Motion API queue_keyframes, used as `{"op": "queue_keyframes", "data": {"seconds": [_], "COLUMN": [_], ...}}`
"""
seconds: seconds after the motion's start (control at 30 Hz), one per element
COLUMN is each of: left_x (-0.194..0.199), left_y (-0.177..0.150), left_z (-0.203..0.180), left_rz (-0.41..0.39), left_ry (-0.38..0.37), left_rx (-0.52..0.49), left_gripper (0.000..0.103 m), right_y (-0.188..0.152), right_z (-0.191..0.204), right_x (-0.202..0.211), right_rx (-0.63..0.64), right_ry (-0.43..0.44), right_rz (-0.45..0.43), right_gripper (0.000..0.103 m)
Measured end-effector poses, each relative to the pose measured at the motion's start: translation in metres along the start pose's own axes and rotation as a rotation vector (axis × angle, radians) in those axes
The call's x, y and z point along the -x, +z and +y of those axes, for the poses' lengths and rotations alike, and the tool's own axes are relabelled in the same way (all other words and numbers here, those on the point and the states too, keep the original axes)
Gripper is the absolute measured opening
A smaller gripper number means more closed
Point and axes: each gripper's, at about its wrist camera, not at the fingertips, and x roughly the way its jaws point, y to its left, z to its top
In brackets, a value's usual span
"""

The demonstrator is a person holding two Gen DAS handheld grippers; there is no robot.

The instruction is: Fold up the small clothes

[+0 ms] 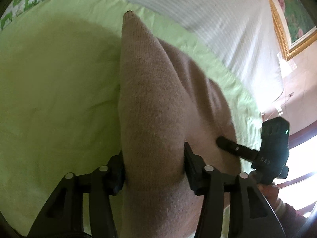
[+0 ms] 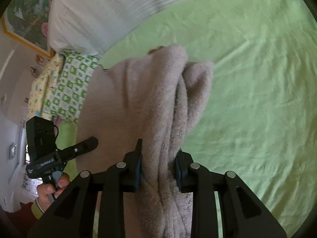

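A beige knitted garment (image 1: 158, 103) hangs lifted above a light green bed sheet (image 1: 55, 91). My left gripper (image 1: 154, 170) is shut on one edge of it. My right gripper (image 2: 158, 168) is shut on a bunched fold of the same garment (image 2: 150, 103). In the left wrist view the right gripper (image 1: 220, 140) shows at the right, its fingers against the cloth. In the right wrist view the left gripper (image 2: 93, 141) shows at the left, held by a hand (image 2: 52, 190). The garment's lower part is hidden below both frames.
A white striped pillow or duvet (image 1: 198, 11) lies along the head of the bed. A green-and-white patterned cloth (image 2: 71, 87) and a yellow one (image 2: 41, 87) lie beside it. A gold-framed picture (image 1: 287, 19) hangs on the wall. The green sheet (image 2: 257, 83) stretches to the right.
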Motion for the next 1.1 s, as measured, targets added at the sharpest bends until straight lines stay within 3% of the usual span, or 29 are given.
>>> {"op": "queue_keyframes", "data": {"seconds": [0.2, 0.3, 0.5, 0.63, 0.7, 0.77, 0.8, 0.83, 0.9, 1.0, 1.1], "left_x": [-0.013, -0.014, 0.006, 0.037, 0.055, 0.063, 0.063, 0.058, 0.048, 0.032, 0.017], "left_y": [-0.002, -0.001, -0.004, -0.014, -0.020, -0.031, -0.036, -0.042, -0.050, -0.061, -0.061], "left_z": [0.015, 0.017, 0.001, -0.016, -0.027, -0.034, -0.035, -0.038, -0.041, -0.033, -0.013], "left_rz": [-0.015, -0.013, -0.042, -0.137, -0.191, -0.200, -0.183, -0.156, -0.118, -0.072, -0.026], "left_ry": [-0.012, 0.001, 0.102, 0.192, 0.170, 0.097, 0.062, 0.031, 0.028, 0.068, 0.103], "left_rx": [0.019, 0.029, 0.033, -0.010, -0.032, -0.033, -0.038, -0.050, -0.073, -0.078, -0.047], "left_gripper": [0.074, 0.077, 0.078, 0.076, 0.076, 0.074, 0.074, 0.070, 0.064, 0.064, 0.066], "right_y": [-0.003, -0.004, -0.013, -0.026, -0.033, -0.041, -0.046, -0.051, -0.060, -0.072, -0.079], "right_z": [-0.007, -0.006, 0.004, 0.020, 0.036, 0.050, 0.057, 0.063, 0.069, 0.070, 0.046], "right_x": [-0.008, -0.007, 0.028, 0.061, 0.072, 0.074, 0.072, 0.068, 0.058, 0.043, 0.029], "right_rx": [0.015, 0.009, -0.001, 0.028, 0.073, 0.108, 0.126, 0.142, 0.165, 0.210, 0.174], "right_ry": [-0.024, -0.045, -0.097, -0.128, -0.128, -0.109, -0.095, -0.086, -0.097, -0.177, -0.278], "right_rz": [0.000, -0.009, -0.070, -0.154, -0.175, -0.169, -0.153, -0.128, -0.084, -0.028, 0.007], "right_gripper": [0.037, 0.044, 0.047, 0.047, 0.047, 0.047, 0.041, 0.029, 0.019, 0.017, 0.009]}}
